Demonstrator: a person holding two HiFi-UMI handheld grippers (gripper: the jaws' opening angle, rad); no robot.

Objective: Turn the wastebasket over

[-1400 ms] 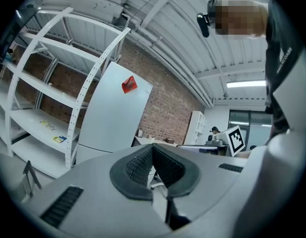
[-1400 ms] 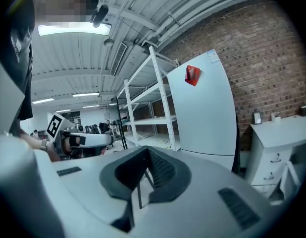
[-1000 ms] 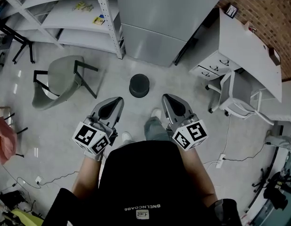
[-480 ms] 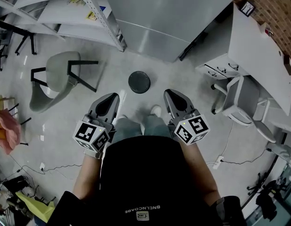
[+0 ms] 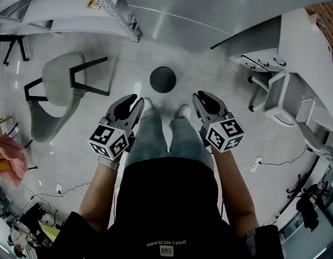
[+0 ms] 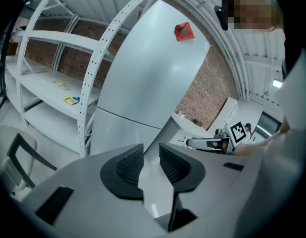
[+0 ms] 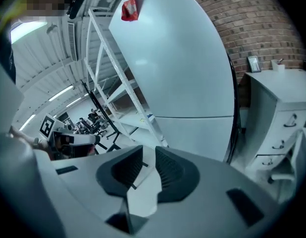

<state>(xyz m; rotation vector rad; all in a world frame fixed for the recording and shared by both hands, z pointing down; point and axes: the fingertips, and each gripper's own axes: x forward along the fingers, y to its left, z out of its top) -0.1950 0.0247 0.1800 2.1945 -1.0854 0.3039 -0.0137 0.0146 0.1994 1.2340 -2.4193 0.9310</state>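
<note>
- My left gripper (image 5: 135,100) had its jaws a little apart, having just been opening, with nothing between them.
- My right gripper (image 5: 201,96) likewise: narrow gap, just opening, empty.
- The wastebasket (image 5: 162,80) stood ahead, between both, touching neither.

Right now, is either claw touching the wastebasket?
Apart. Head view shows floor between wastebasket and left claw, right claw; their jaws have just been opening, empty.

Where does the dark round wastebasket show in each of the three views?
Head view: dark round wastebasket on the floor, upper centre, beyond the person's feet.
Left gripper view: not in it.
Right gripper view: not in it.
Shared landmark: tall grey refrigerator, top of head view, centre of both gripper views.
</note>
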